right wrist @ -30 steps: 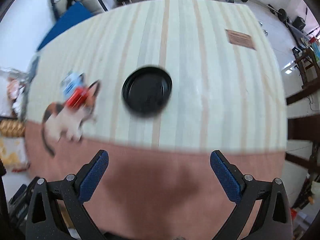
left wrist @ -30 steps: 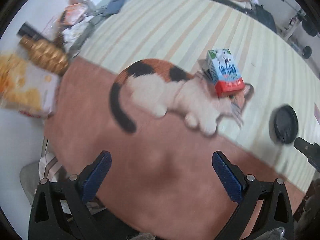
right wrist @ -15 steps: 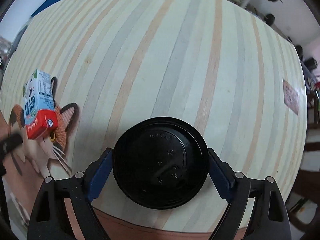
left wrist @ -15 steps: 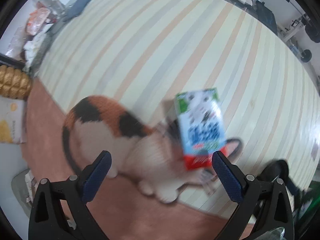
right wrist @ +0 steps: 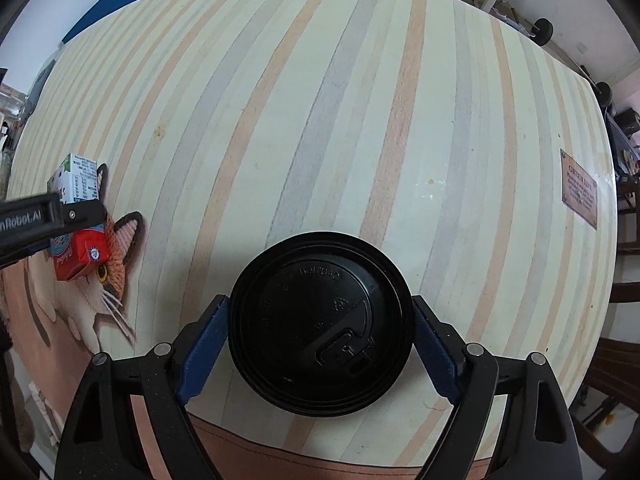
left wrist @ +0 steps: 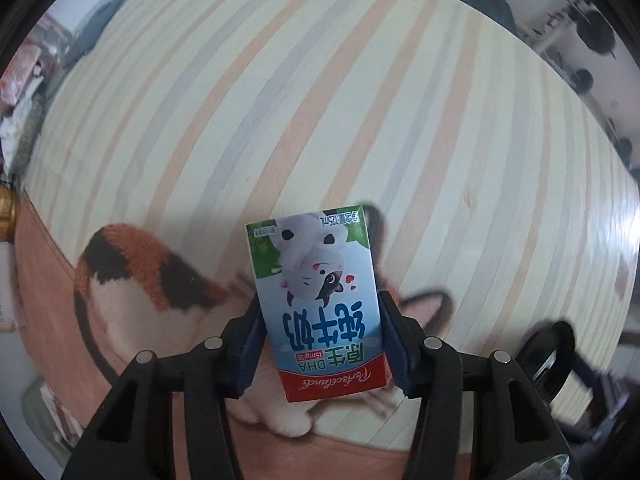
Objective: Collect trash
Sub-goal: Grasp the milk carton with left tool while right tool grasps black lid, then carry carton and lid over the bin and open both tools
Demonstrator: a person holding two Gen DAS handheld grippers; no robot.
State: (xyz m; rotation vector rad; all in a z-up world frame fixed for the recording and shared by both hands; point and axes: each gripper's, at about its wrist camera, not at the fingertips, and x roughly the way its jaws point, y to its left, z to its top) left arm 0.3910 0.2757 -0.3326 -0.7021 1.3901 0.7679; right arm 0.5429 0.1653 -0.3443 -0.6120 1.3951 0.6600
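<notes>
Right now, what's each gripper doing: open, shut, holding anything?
Left gripper: shut on the milk carton.
Right gripper: pads against both sides of the black cup lid, apparently shut on it.

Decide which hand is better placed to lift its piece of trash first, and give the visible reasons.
Left. Its tongs already press both sides of the milk carton. The right tongs flank the black lid, but whether they grip it is unclear.

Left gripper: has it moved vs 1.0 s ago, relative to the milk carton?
Yes. The left gripper has advanced toward the milk carton on the cat-print mat and closed; its fingers now press the carton's sides.
</notes>
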